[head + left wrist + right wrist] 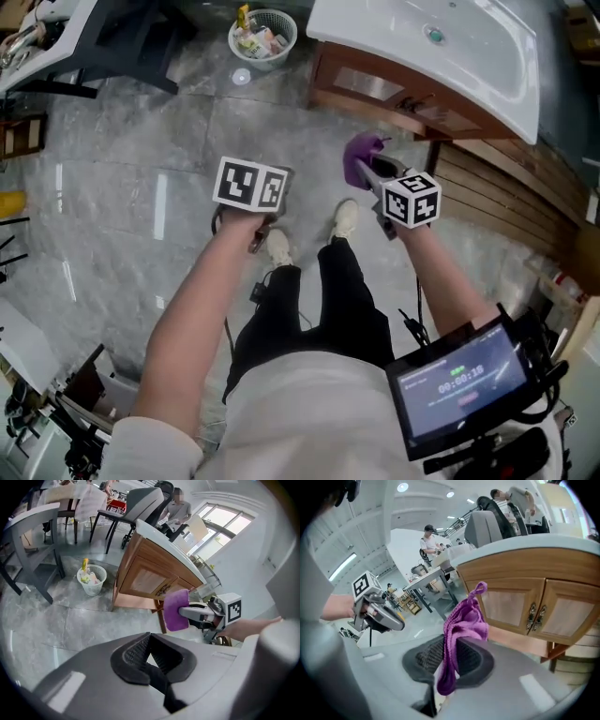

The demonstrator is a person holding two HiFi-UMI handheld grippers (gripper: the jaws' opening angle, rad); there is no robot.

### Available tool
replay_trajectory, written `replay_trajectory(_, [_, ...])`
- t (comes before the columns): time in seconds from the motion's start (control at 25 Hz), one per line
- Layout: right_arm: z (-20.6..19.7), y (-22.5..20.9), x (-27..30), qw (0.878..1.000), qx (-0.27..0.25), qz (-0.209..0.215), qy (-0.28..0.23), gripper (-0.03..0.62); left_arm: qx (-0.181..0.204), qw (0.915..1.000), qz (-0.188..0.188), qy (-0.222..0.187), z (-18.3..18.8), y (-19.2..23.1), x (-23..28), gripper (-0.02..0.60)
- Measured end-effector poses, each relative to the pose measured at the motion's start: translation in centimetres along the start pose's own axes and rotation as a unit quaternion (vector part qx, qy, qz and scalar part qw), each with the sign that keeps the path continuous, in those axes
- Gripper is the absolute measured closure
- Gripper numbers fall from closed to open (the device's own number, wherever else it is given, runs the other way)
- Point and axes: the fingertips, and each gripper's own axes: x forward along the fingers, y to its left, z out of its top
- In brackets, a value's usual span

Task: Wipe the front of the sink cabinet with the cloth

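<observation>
Right gripper (450,660) clamps purple cloth (464,620) near sink cabinet (534,564); press flat on doors (511,607), overlap strokes. Left gripper (150,659) closed, empty.

Your right gripper (449,662) has its jaws closed on a purple cloth (465,620), which bunches up above the pads and hangs in a narrow tail between them. Behind the cloth stands the wooden sink cabinet (511,604), its two panelled doors shut, with paired metal handles (536,615) where they meet, under a pale countertop (534,540). At the left, your left gripper (397,622) shows sideways, its marker cube (363,585) on top.
</observation>
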Motion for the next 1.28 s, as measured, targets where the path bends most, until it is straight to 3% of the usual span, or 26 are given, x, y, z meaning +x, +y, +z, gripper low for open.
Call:
replay_trajectory(0.48, [3.9, 11.3, -14.2, 0.998, -0.009, -0.022, -0.065, 0.538, 0.053, 0.9986, -0.009, -0.001, -2.5, -6.8, -10.6, 0.575])
replay_trajectory(0.92, [5.5, 19.5, -21.6, 0.993, -0.057, -0.025, -0.102, 0.539, 0.088, 0.9956, -0.032, -0.009, -5.5, -11.8, -17.1, 0.575])
replay_trajectory(1.28, [5.8, 23.2, -26.1, 0.988, -0.088, -0.041, -0.124, 0.539, 0.127, 0.9907, -0.045, -0.024, -7.2, -14.5, -20.4, 0.575])
